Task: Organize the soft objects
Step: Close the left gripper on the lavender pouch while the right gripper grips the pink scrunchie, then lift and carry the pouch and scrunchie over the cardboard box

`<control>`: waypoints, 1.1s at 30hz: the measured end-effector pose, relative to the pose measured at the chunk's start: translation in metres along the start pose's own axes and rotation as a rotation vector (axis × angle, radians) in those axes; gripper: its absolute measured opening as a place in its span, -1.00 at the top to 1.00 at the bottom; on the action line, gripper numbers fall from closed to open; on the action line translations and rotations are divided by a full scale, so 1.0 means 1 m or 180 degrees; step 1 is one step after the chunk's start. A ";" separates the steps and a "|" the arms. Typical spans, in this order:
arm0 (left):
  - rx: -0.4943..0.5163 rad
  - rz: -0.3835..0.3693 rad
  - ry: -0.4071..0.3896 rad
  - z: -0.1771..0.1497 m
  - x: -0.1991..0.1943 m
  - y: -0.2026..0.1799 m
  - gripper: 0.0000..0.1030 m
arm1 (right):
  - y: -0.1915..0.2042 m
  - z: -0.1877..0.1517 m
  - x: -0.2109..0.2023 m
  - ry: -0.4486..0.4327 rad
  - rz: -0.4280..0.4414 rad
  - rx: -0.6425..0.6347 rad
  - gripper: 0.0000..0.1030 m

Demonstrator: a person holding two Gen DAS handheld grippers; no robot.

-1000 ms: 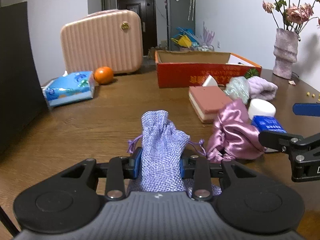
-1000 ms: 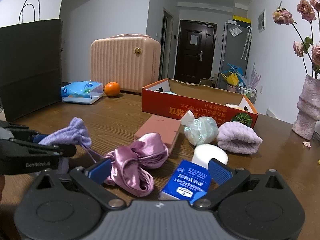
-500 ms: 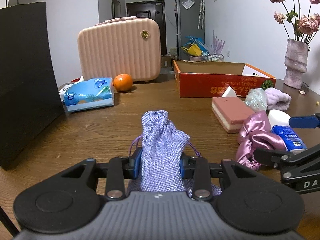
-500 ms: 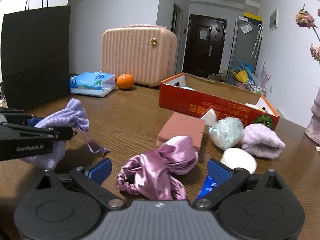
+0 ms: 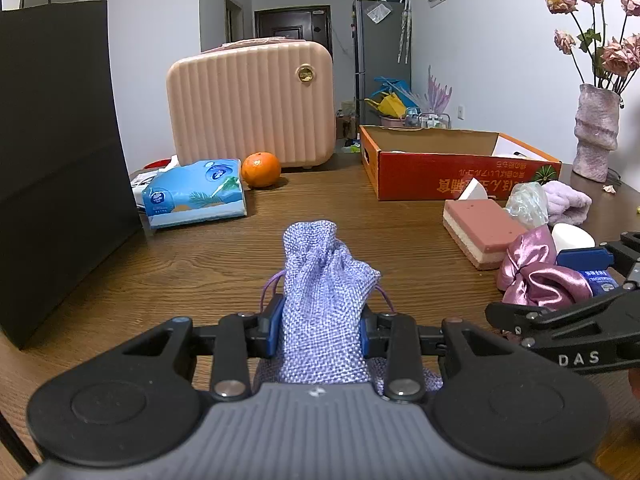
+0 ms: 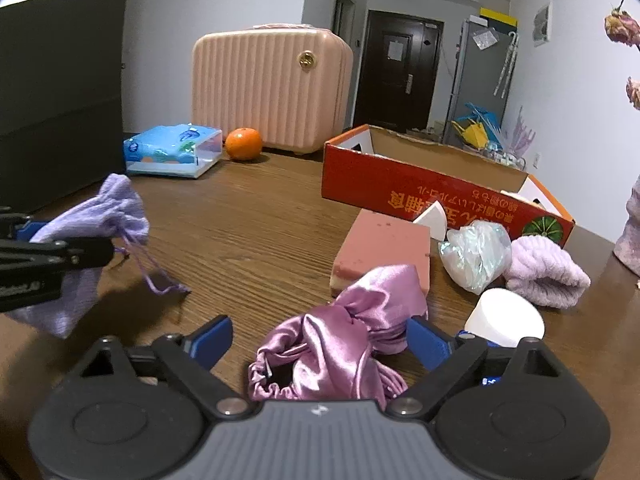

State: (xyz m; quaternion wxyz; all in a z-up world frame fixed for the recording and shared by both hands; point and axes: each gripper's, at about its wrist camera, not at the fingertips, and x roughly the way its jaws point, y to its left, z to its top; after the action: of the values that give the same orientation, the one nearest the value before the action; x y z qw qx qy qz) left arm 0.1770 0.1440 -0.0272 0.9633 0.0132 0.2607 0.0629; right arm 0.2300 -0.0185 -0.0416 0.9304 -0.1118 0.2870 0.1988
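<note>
Left gripper (image 5: 318,330) still has its jaws clamped on the lilac drawstring pouch (image 5: 324,300), carried above the table (image 5: 224,256). Right gripper (image 6: 320,342) has slid in since a second ago, so the pink satin scrunchie (image 6: 340,336) now lies between its closing jaws, not pinched yet.

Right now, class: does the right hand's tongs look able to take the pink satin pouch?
Probably yes. The pink satin pouch already lies between the closing right tongs, pads not yet touching; nothing blocks it, though a white tub sits close.
</note>
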 end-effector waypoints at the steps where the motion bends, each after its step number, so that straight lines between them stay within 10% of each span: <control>1: -0.0001 -0.0005 -0.0003 0.000 0.000 0.001 0.32 | 0.000 0.000 0.002 0.0026 0.0005 0.0020 -0.68; 18: 0.0012 -0.0035 -0.0020 -0.001 -0.002 0.002 0.32 | 0.004 -0.002 0.008 0.0114 0.0060 0.0073 0.18; 33: 0.0038 0.0066 -0.0003 0.000 -0.001 -0.006 0.32 | 0.001 0.000 -0.006 0.0000 0.0166 0.0127 0.30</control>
State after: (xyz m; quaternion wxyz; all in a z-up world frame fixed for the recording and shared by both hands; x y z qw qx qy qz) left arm 0.1767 0.1377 -0.0265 0.9626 0.0217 0.2605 0.0714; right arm 0.2251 -0.0198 -0.0384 0.9269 -0.0857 0.2937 0.2172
